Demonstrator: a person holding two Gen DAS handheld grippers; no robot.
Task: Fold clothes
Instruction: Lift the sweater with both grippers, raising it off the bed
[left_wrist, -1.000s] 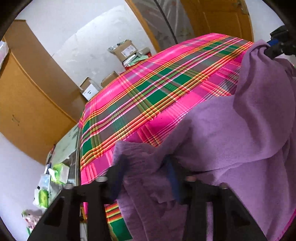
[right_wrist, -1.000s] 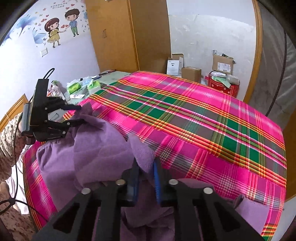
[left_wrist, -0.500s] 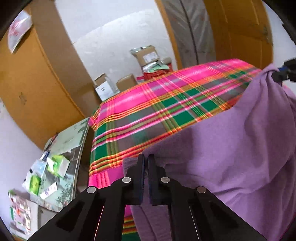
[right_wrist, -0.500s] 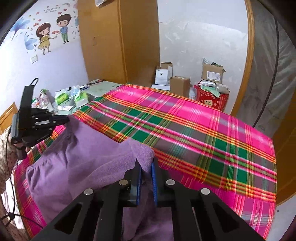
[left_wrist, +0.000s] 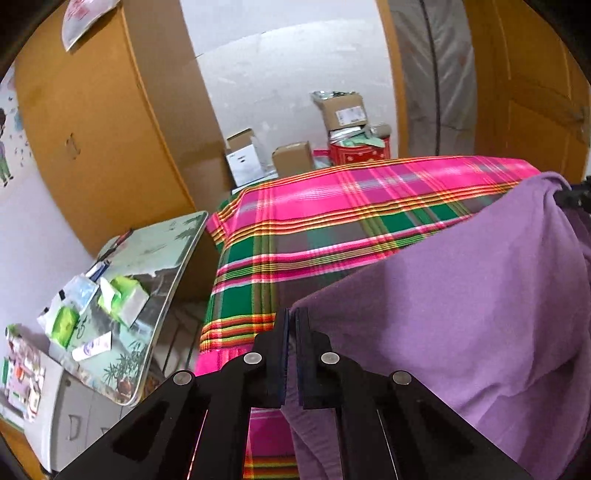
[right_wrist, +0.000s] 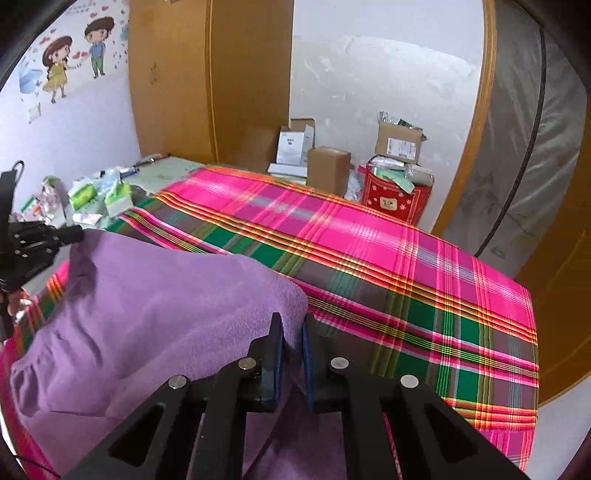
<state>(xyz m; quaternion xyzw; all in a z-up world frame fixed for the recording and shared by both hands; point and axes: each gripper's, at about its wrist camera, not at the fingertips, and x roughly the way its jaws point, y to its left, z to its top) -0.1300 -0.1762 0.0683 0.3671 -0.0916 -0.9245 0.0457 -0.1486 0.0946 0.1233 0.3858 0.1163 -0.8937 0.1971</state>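
Observation:
A purple garment hangs stretched above the pink and green plaid bed cover. My left gripper is shut on one corner of its top edge. In the right wrist view the same purple garment spreads to the left, and my right gripper is shut on its other corner, a thick fold of cloth between the pads. The far tip of the right gripper shows at the right edge of the left wrist view, and the left gripper shows at the left in the right wrist view.
The bed cover takes up most of the room ahead. A side table with tissue packs stands left of the bed. Cardboard boxes and a red box sit by the far wall. A wooden wardrobe rises behind the table.
The left jaws closed on the garment's corner. Both grippers lifted and drew apart, pulling the bunched cloth taut between them. The left wrist rolled, levelling its view.

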